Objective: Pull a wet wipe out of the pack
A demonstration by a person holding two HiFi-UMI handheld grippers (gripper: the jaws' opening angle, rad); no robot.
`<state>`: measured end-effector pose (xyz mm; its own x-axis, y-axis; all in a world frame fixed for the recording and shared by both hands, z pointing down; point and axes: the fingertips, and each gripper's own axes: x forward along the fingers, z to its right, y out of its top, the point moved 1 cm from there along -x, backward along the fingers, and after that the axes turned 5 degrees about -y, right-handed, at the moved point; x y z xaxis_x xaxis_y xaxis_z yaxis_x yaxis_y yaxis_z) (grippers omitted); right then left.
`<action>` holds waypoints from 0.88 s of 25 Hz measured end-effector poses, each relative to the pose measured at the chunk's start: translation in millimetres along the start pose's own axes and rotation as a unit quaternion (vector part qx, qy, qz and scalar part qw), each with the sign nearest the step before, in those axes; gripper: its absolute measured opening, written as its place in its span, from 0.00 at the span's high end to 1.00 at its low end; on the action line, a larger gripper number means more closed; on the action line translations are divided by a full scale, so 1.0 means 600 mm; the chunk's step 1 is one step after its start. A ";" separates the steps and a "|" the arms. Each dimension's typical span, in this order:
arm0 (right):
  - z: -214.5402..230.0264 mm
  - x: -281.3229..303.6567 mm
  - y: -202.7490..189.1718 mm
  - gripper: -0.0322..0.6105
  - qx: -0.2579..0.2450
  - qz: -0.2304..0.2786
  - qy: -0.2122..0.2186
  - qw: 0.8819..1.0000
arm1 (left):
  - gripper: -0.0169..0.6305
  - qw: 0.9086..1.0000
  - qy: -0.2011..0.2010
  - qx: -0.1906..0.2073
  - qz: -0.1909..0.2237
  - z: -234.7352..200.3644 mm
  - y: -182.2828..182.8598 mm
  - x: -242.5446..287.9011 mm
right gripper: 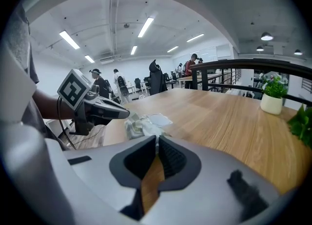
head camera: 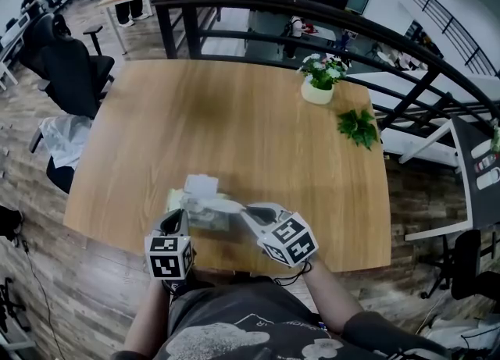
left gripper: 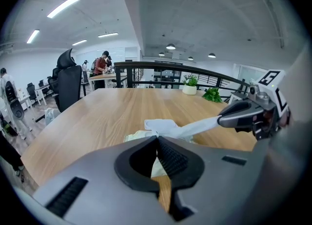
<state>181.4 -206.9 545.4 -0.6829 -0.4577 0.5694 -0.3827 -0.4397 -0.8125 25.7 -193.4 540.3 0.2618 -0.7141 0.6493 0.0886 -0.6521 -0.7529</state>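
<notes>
The right claw [head camera: 247, 211] is gripping a wipe [left gripper: 195, 127], holding it taut to the right of the pack [head camera: 205, 216]. The left claw [head camera: 178, 216] is sitting closed on the pack's near edge, seemingly pinning it to the desk [head camera: 258, 124]. The wipe's tail is lying inside the pack. A sharp tug is risking a tear, or the light pack slipping free and trailing along.

On the table [head camera: 234, 124] the pack [head camera: 199, 208] lies near the front edge, with the left gripper [head camera: 173, 222] at what seems its left end, the wipe [head camera: 223, 207] running rightward to the right gripper [head camera: 248, 212], and a plant [head camera: 320, 79] and sprig [head camera: 358, 126] far right.
</notes>
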 end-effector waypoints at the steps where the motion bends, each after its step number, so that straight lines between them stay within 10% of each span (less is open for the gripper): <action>1: 0.003 -0.002 0.001 0.89 0.003 0.002 -0.002 1.000 | 0.95 1.000 0.000 0.002 -0.001 0.000 0.000 0.001; 22: 0.015 -0.033 0.042 0.89 0.037 0.039 -0.149 0.987 | 0.95 0.991 -0.130 0.044 0.010 0.004 0.018 -0.016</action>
<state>191.2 -215.9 515.0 -0.4915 -0.6946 0.5253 -0.2818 -0.4439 -0.8506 26.3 -193.0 525.3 0.5013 -0.6299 0.5932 0.1609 -0.6057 -0.7792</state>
